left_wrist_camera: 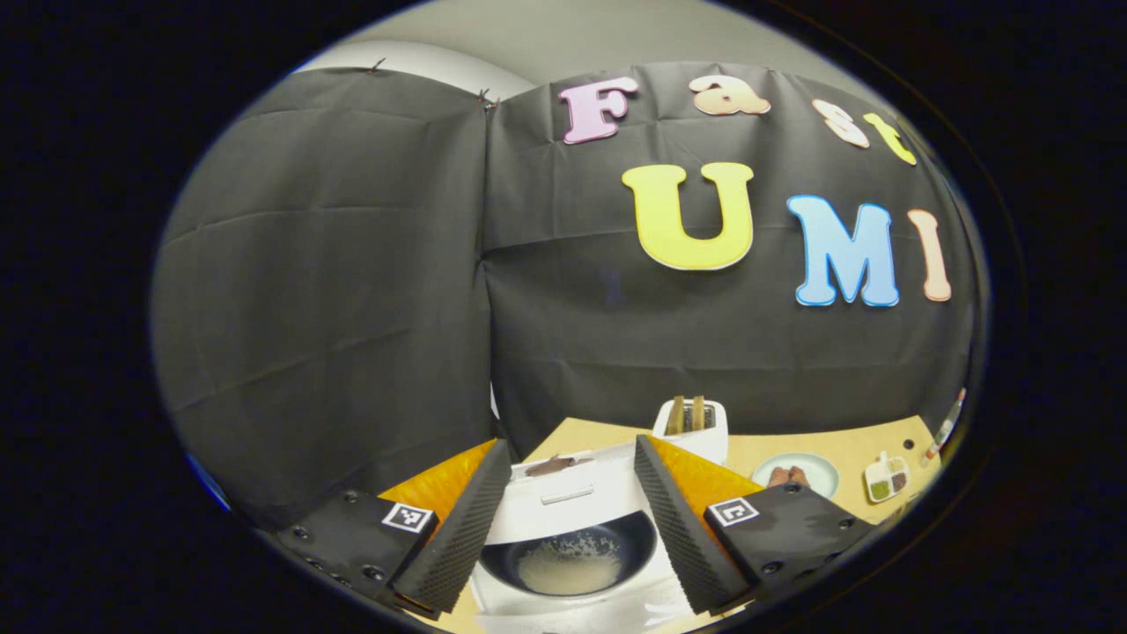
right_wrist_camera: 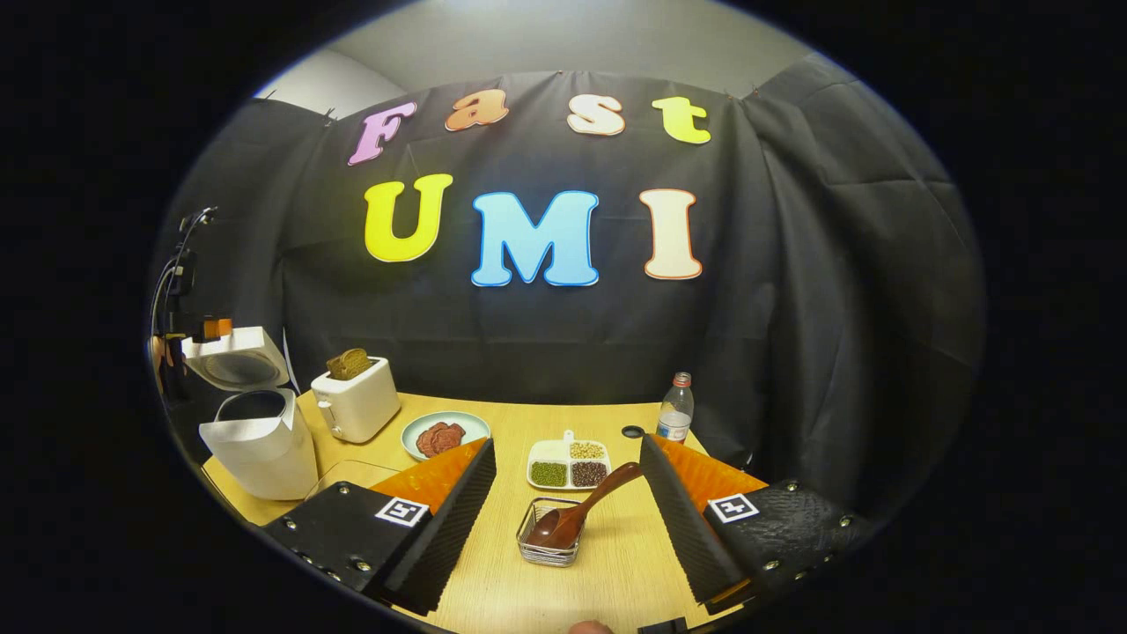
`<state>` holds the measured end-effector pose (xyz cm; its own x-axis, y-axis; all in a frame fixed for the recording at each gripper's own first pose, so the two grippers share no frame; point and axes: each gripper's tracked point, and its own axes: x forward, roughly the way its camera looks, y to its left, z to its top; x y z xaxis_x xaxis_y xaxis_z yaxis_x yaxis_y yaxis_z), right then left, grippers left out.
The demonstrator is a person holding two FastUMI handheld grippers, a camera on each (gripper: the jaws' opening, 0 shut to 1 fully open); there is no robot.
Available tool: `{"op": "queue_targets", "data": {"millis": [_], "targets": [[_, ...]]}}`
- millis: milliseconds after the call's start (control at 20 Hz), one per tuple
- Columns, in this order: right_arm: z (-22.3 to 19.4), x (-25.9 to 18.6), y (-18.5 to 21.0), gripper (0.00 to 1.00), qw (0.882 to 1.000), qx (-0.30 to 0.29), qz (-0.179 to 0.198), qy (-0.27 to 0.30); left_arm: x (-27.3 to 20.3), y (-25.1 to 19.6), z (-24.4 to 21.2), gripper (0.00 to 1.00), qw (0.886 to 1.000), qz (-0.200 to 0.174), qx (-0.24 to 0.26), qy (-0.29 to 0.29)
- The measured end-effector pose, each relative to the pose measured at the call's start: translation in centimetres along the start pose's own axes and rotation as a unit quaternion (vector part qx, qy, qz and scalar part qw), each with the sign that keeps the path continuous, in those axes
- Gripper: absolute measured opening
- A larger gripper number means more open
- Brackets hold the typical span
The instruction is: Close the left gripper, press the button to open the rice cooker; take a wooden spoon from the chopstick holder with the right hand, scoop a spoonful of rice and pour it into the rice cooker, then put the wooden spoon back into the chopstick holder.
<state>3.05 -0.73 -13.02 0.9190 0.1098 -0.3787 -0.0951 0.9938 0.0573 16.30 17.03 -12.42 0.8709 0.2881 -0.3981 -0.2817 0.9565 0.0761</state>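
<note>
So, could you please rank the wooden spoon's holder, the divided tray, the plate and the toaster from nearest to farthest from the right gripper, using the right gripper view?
1. Wire holder with the wooden spoon, straight ahead between the right gripper's open jaws.
2. Divided tray, just beyond, centre.
3. Plate, farther back, left.
4. Toaster, farthest, far left.

Bare worktop (right_wrist_camera: 493, 563) is seen between the spread fingers of the right hand-held gripper (right_wrist_camera: 568, 528), blocked just ahead only by the chopstick holder (right_wrist_camera: 548, 539) with the wooden spoon (right_wrist_camera: 581, 509) leaning out. Beyond stands a divided dish (right_wrist_camera: 570, 464). The rice cooker (right_wrist_camera: 260, 449), lid raised, and a toaster (right_wrist_camera: 357, 401) are set far left.
</note>
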Motion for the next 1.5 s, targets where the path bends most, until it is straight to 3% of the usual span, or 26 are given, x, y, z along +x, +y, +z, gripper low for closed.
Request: {"op": "queue_targets", "data": {"millis": [850,1500], "targets": [[-0.6,-0.9,-0.3,1.00,1.000,-0.012,0.007,0.005,-3.7,-2.5,-11.4,1.00,0.996,-0.024,-0.014,0.079],[-0.9,-0.5,1.3,0.99,1.000,-0.026,0.011,0.007,-3.0,-2.7,-15.2,0.99,0.994,-0.030,-0.011,0.109]]}}
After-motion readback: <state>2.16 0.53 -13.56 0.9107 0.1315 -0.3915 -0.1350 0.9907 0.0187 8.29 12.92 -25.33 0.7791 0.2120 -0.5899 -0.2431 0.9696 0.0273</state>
